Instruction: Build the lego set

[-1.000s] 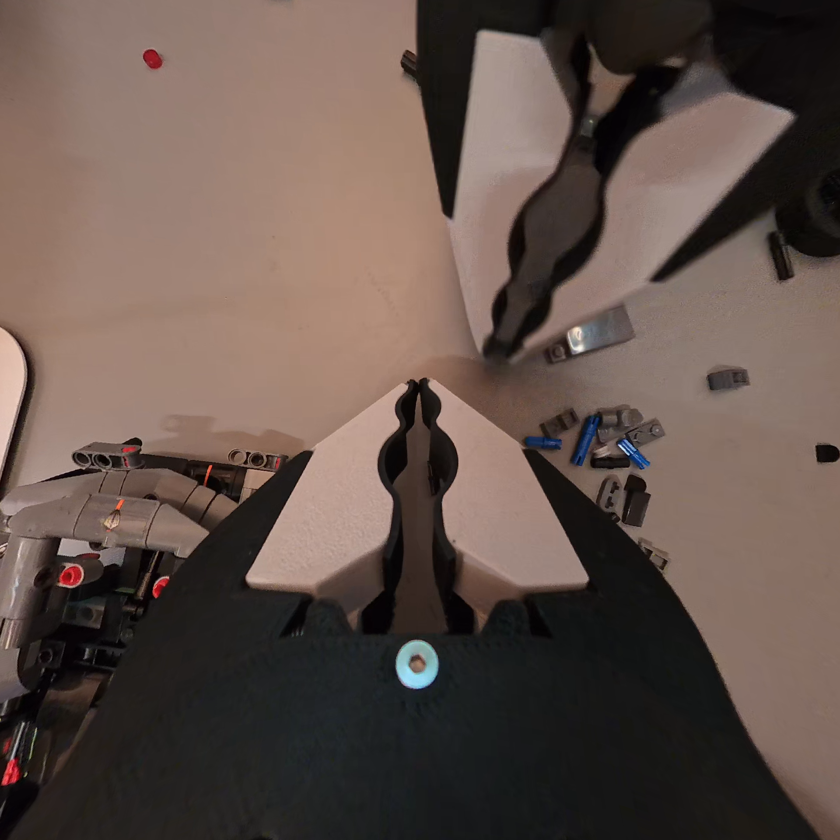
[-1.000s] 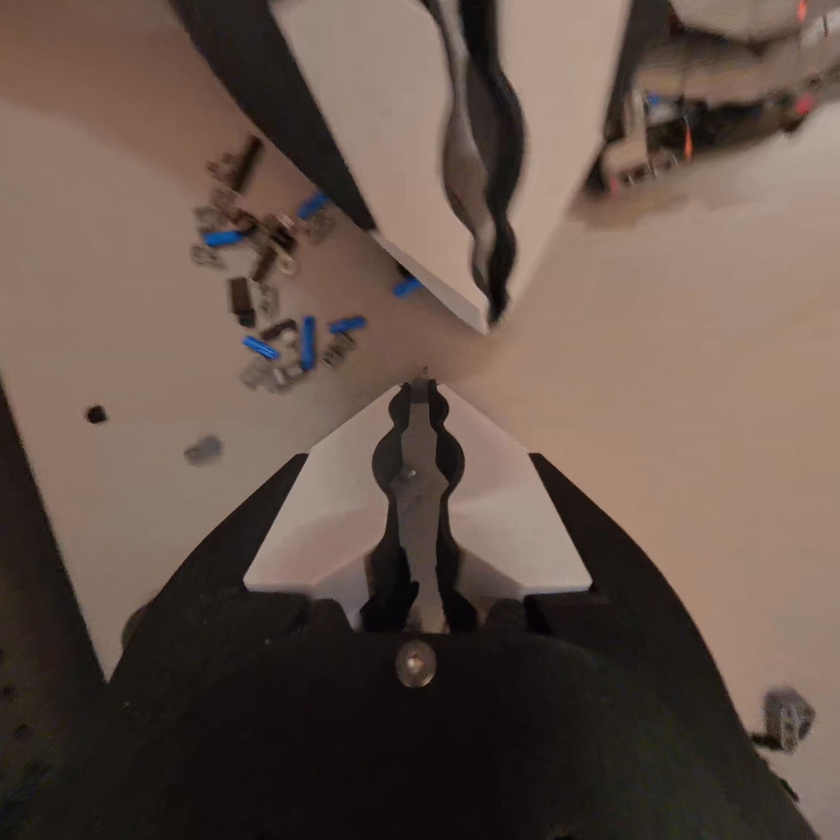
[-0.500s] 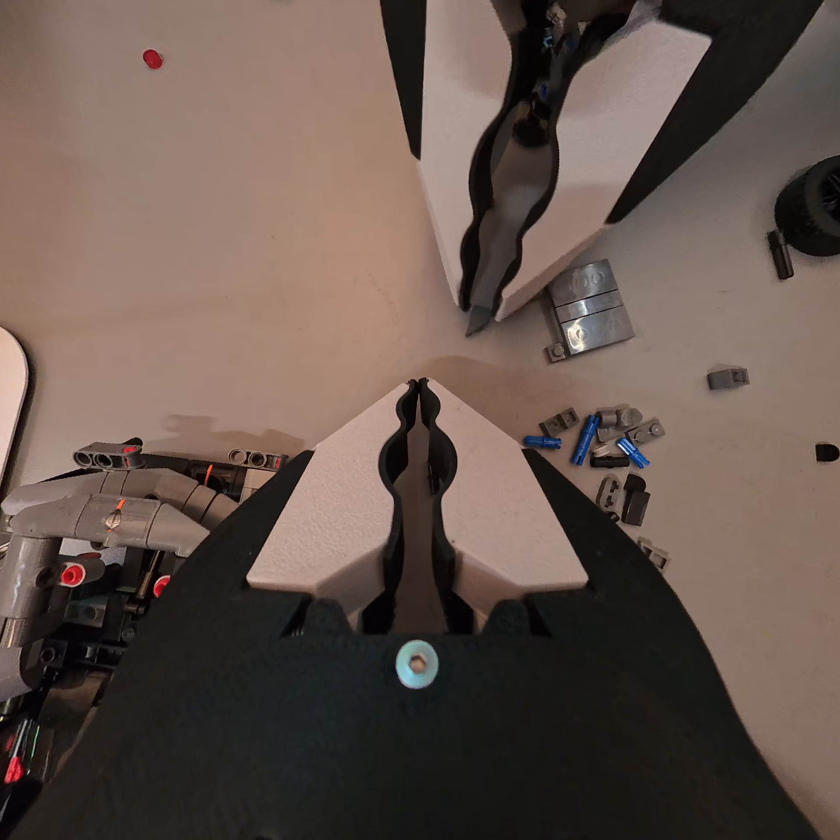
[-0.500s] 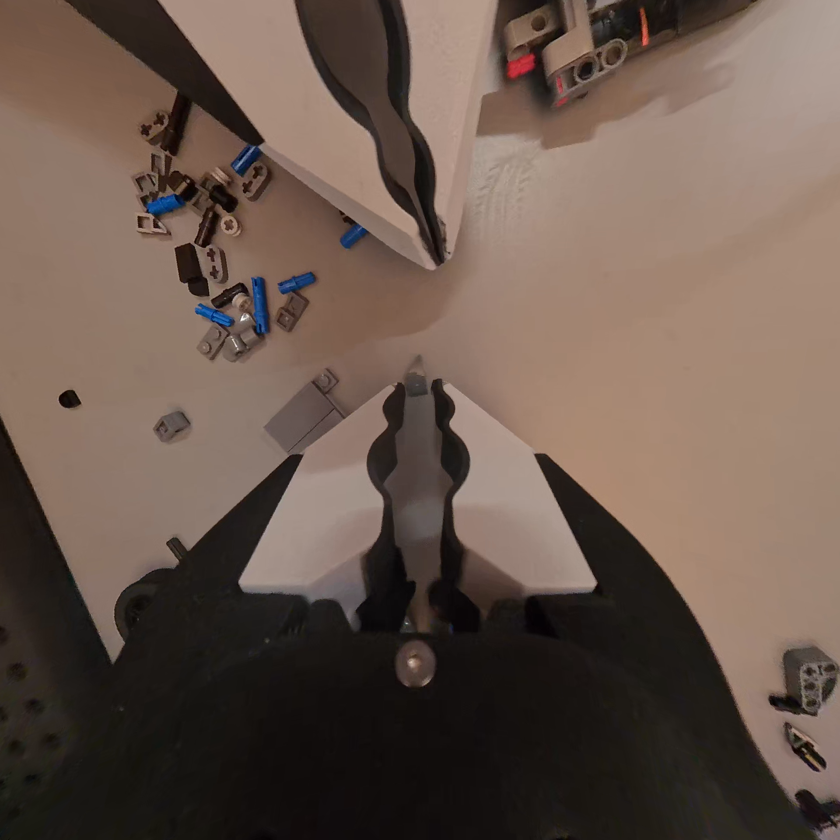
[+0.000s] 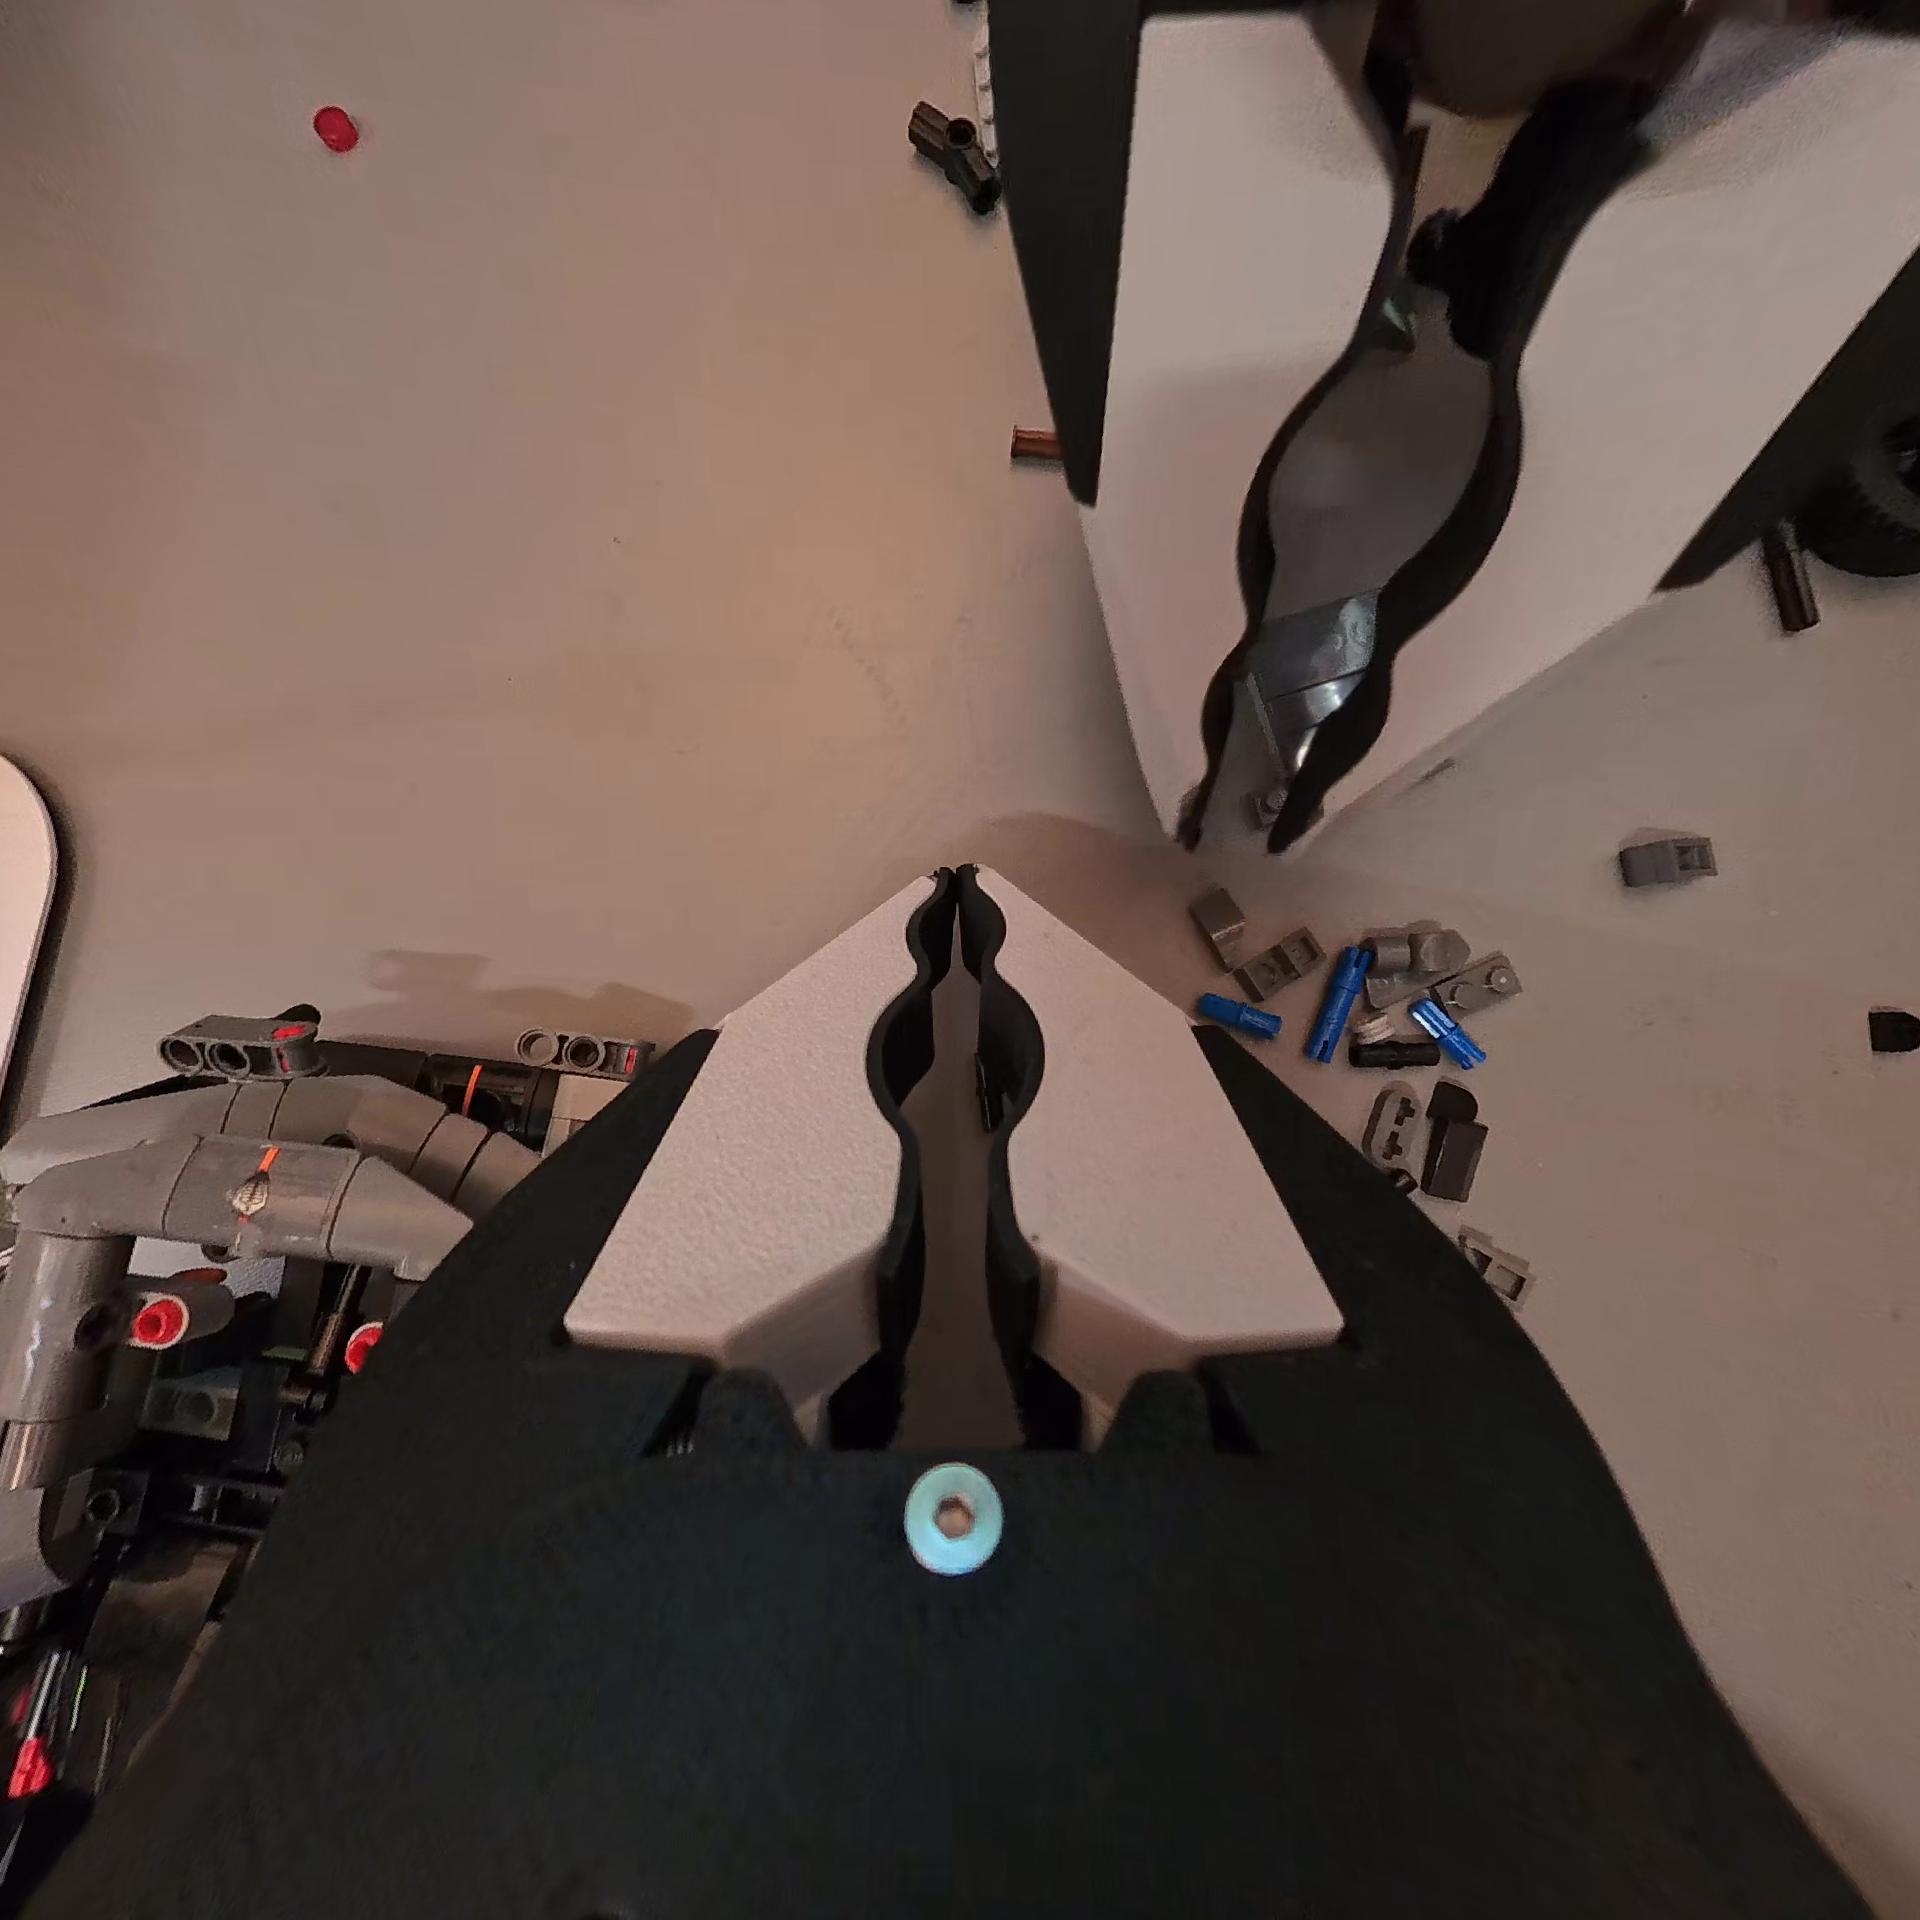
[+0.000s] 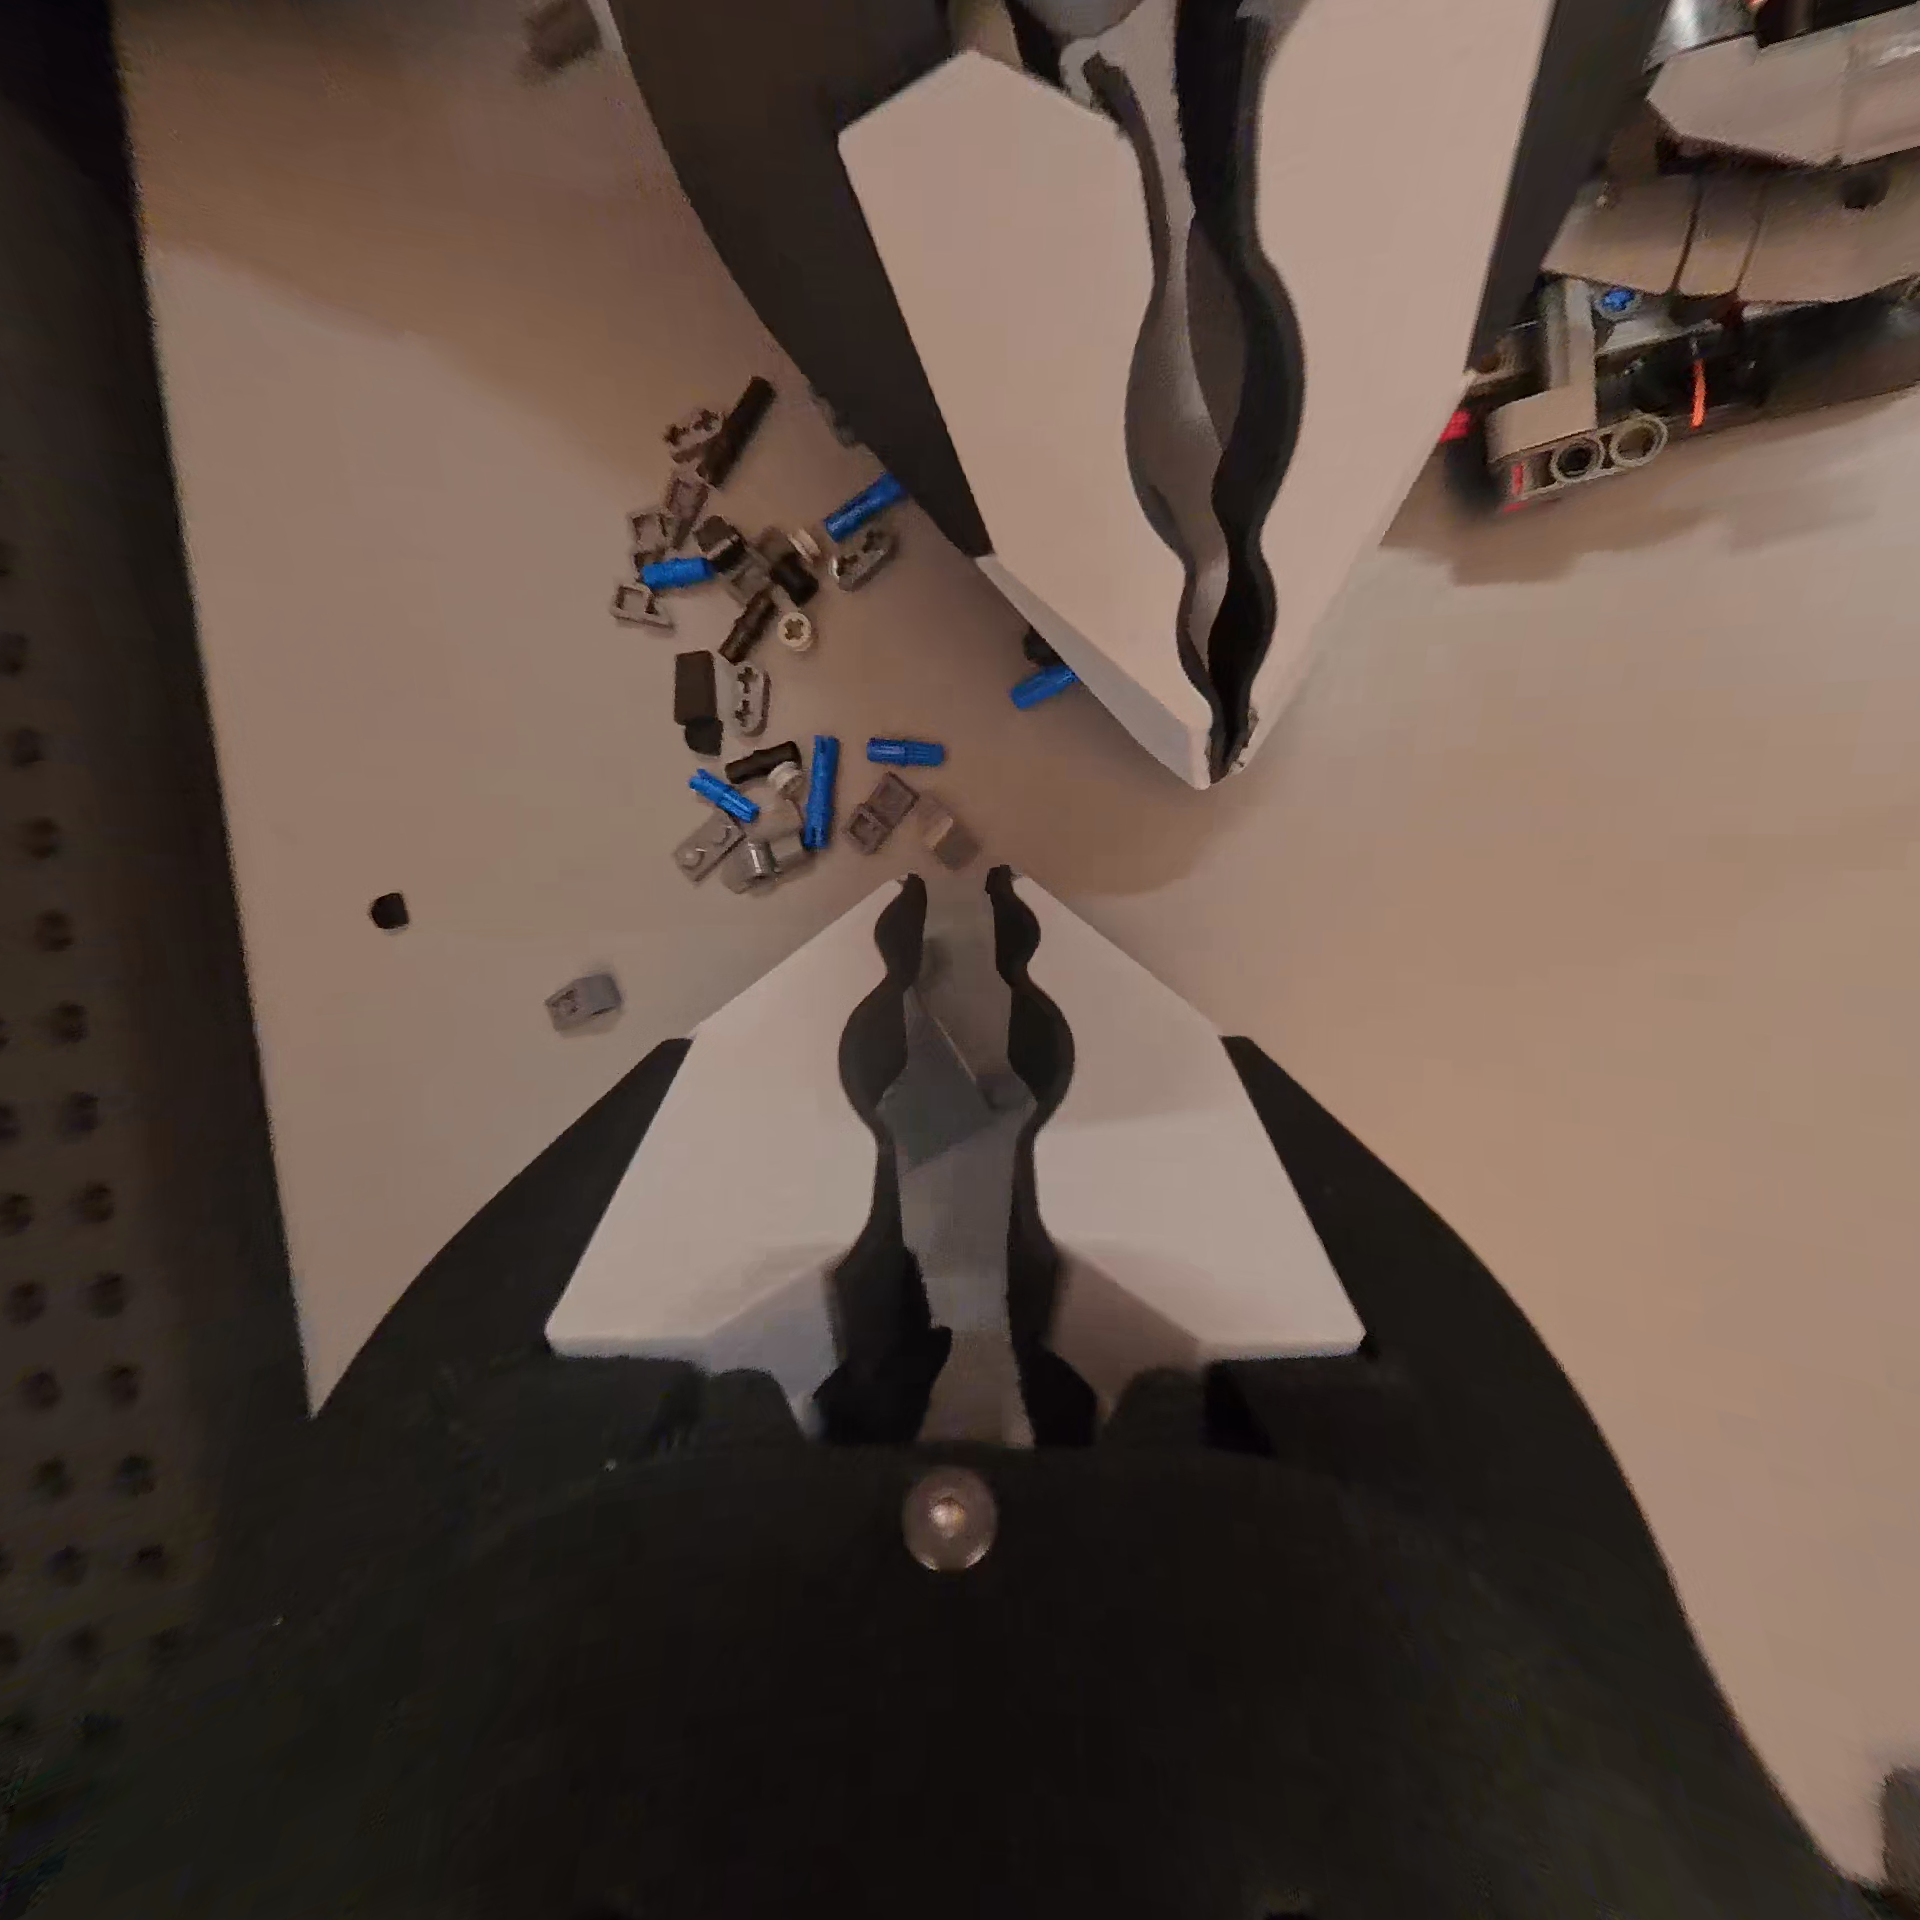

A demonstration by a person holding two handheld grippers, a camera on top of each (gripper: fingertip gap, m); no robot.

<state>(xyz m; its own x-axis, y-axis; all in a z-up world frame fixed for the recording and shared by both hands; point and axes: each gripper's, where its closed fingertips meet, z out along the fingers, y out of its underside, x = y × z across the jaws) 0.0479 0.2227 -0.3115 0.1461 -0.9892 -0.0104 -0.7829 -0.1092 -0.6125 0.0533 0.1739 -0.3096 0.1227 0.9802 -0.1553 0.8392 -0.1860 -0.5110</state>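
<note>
- Your bench [image 5: 540, 582] is a plain, pale beige surface.
- At your bench's edge in the right wrist view sits a dark perforated panel [image 6: 73, 1039].
- A pale rounded object [image 5: 21, 894] shows at the left wrist view's border; kind undetermined.

- Plain cream tabletop [image 5: 520, 520], warm dim light, soft shadows
- Dark perforated panel [image 6: 62, 1039] along the table's edge in right wrist view
</note>
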